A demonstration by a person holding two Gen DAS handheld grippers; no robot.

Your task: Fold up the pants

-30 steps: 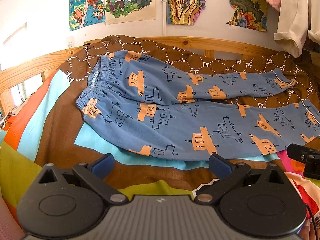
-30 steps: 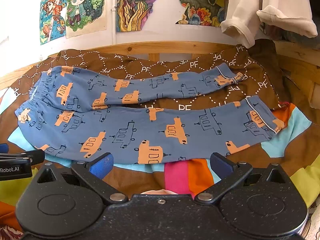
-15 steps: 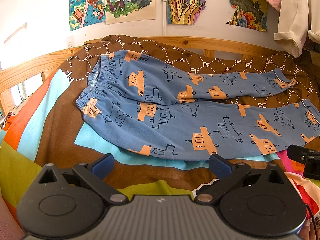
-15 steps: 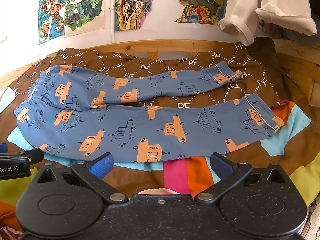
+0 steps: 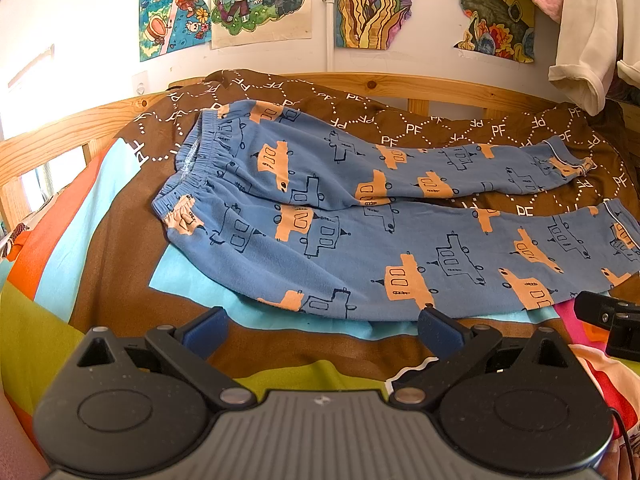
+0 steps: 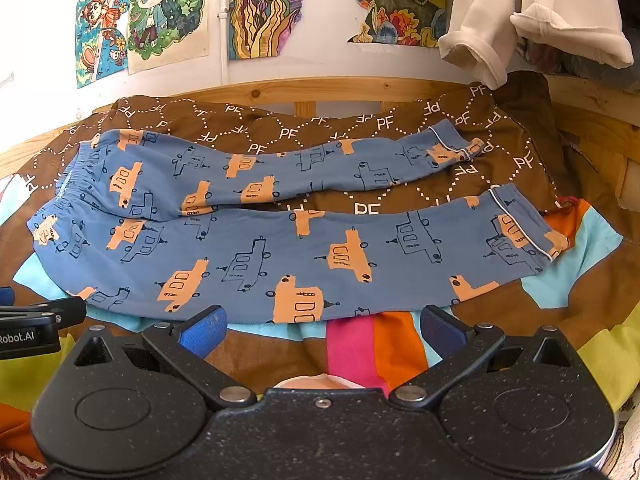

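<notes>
Holding my left gripper (image 5: 320,324) and right gripper (image 6: 322,322) spread wide, empty, short of the blue soft-cotton car-print pants (image 6: 280,248); pinching one layer, or the striped patchwork bedspread (image 6: 352,340) beneath, would spoil the fold.

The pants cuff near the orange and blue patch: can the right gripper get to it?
Probably yes. The right gripper is open, and nothing lies between it and the near-leg cuff of the pants, which lies flat on the blanket.

A home bedroom: a wooden bed frame (image 5: 420,88) holds a colourful patchwork blanket (image 5: 92,240), cartoon drawings (image 6: 168,16) are stuck on the white wall, and clothes (image 6: 520,12) hang nearby.
</notes>
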